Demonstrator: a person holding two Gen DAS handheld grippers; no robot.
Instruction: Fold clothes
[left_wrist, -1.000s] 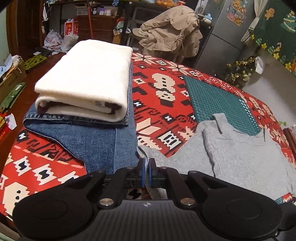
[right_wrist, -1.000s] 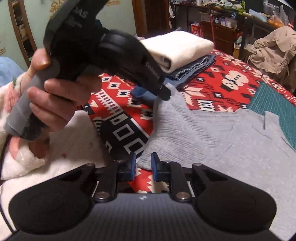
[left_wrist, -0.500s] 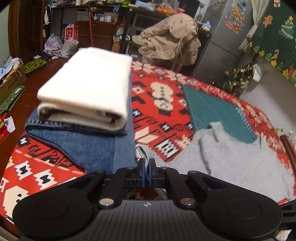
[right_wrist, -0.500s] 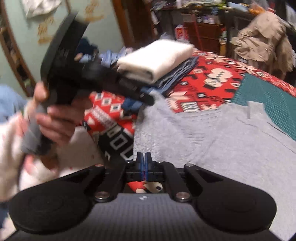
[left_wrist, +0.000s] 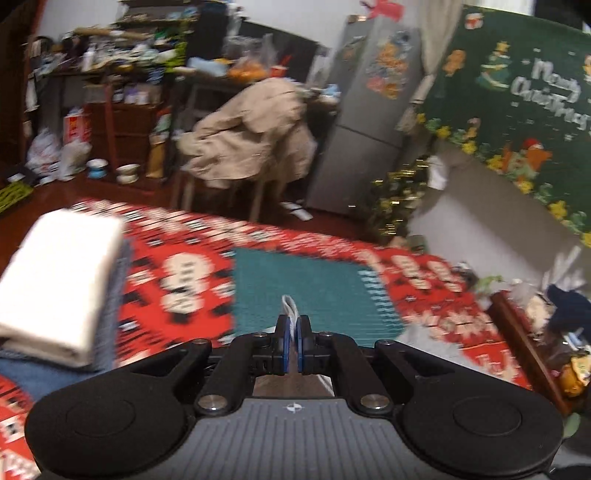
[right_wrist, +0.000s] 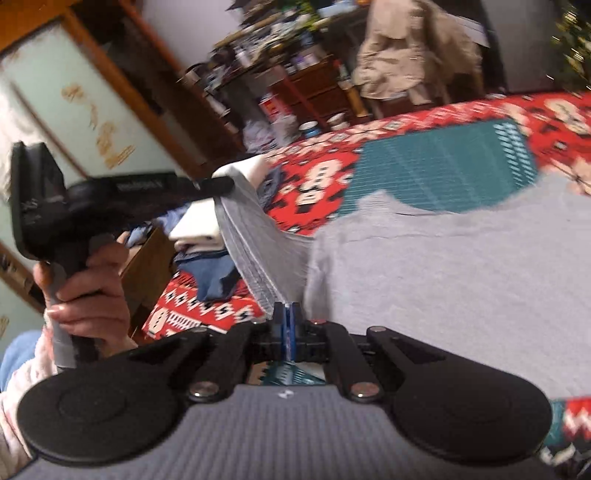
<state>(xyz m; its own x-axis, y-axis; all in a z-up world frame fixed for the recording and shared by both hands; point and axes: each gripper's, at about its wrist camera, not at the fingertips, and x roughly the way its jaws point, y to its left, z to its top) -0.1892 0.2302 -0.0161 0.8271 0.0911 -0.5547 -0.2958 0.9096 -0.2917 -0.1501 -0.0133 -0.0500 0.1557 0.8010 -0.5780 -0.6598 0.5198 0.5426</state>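
With a white garment (left_wrist: 59, 284) and jeans (right_wrist: 214, 275) already stacked folded at the table's far end, I have the grey sweater (right_wrist: 443, 266) half lifted off the patterned cloth (left_wrist: 177, 273), left gripper (left_wrist: 293, 334) and right gripper (right_wrist: 288, 317) each pinching its hem; its folding is barely begun.

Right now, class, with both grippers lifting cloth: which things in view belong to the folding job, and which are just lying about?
Part of the job:
- grey sweater, its edge pinched by both
- left gripper
- right gripper
- folded white garment stacked on folded jeans

Just lying about:
- green cutting mat
- beige coat on a chair
- fridge
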